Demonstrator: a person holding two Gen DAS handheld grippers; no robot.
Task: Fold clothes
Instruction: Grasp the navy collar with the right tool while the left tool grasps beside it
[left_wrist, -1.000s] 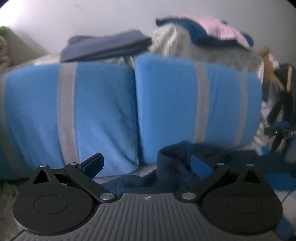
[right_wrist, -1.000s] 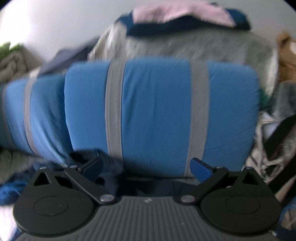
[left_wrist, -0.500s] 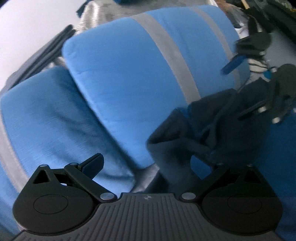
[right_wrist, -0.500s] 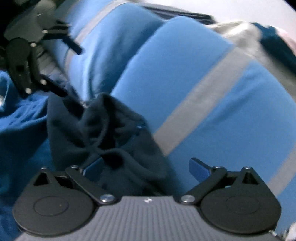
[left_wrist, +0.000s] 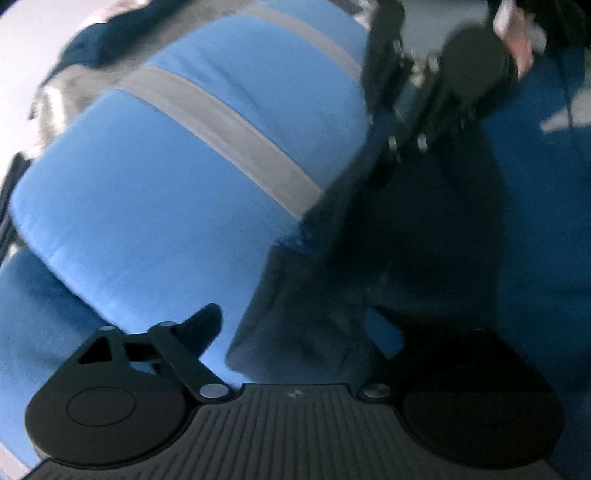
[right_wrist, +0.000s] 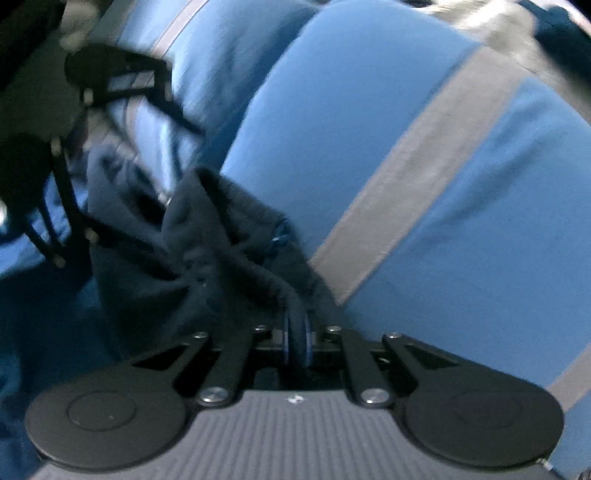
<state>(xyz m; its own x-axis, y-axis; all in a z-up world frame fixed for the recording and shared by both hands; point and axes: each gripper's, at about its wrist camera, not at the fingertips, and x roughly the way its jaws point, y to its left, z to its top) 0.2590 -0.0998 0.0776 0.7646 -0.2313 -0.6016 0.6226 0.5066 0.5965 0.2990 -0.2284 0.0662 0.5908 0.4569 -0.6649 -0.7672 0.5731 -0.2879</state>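
Our right gripper (right_wrist: 296, 338) has its jaws just closed, and they are clamped on a rolled edge of the dark garment (right_wrist: 207, 258), right at the foot of the pillow (right_wrist: 369, 147). From that pinch the cloth runs away from the pillow's base, leftward in the right wrist view, toward our left gripper (right_wrist: 122, 147), which shows there with its jaws apart.

In the left wrist view the left gripper's jaws have just been narrowing but stand apart; one pad (left_wrist: 205, 321) sits over the pillow's face, the other is lost in dark cloth. The garment lies between them, bunched against the pillow's lower edge, and we cannot see any pad pressing on it.

So we judge the garment's long axis to run along the pillow's base from one gripper to the other, on the blue bedding (left_wrist: 535, 221). The left jaws are the nearer to the free end, and closing them there looks like what the spread needs.
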